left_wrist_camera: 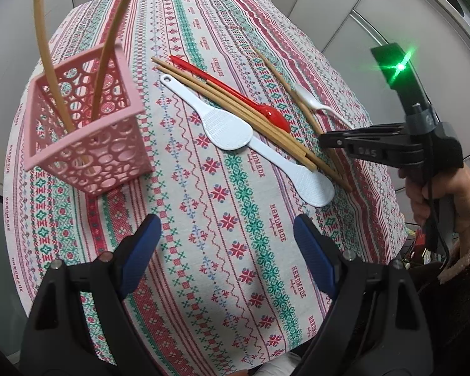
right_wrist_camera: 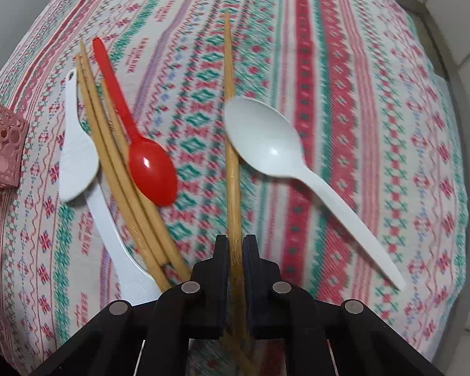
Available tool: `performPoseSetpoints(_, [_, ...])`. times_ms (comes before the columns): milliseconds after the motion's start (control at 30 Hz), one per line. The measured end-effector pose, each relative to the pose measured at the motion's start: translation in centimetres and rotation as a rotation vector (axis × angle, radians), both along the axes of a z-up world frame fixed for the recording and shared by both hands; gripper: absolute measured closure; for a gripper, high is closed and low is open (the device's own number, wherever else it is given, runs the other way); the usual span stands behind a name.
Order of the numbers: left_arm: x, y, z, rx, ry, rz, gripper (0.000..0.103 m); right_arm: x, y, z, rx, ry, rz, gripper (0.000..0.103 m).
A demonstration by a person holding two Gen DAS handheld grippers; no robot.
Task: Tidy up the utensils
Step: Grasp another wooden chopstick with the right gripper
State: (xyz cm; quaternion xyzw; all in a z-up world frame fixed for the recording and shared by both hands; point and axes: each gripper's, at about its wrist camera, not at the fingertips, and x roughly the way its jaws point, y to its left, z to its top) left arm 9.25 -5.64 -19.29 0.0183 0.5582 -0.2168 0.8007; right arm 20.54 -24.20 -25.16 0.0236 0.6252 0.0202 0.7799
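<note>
A pink perforated basket (left_wrist_camera: 87, 131) stands at the table's left with two wooden chopsticks (left_wrist_camera: 109, 47) upright in it; it also shows in the right wrist view (right_wrist_camera: 1, 144). A bundle of chopsticks (left_wrist_camera: 235, 109), a red spoon (left_wrist_camera: 235, 94), two white rice paddles (left_wrist_camera: 219, 122) and a white spoon (left_wrist_camera: 313, 101) lie in the middle. My right gripper (right_wrist_camera: 235, 244) is shut on a single chopstick (right_wrist_camera: 230, 125) lying beside the white spoon (right_wrist_camera: 275, 147); it also shows in the left wrist view (left_wrist_camera: 329, 139). My left gripper (left_wrist_camera: 227, 235) is open and empty above the cloth.
A patterned tablecloth (left_wrist_camera: 235, 250) covers the round table. Its edge drops off at the right (right_wrist_camera: 454, 156), with white wall panels and floor beyond. The red spoon (right_wrist_camera: 141, 144) and chopstick bundle (right_wrist_camera: 122, 181) lie just left of the right gripper.
</note>
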Motion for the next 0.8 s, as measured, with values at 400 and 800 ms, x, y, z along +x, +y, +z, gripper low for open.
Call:
performPoseSetpoints(400, [-0.2,-0.8,0.0,0.002,0.002,-0.022,0.017,-4.1,-2.3,-0.6,0.0,0.12,0.03,0.095])
performPoseSetpoints(800, [0.7,-1.3,-0.7,0.017,0.011,-0.002,0.017,-0.4,-4.9,1.3,0.078,-0.048,-0.073,0.076])
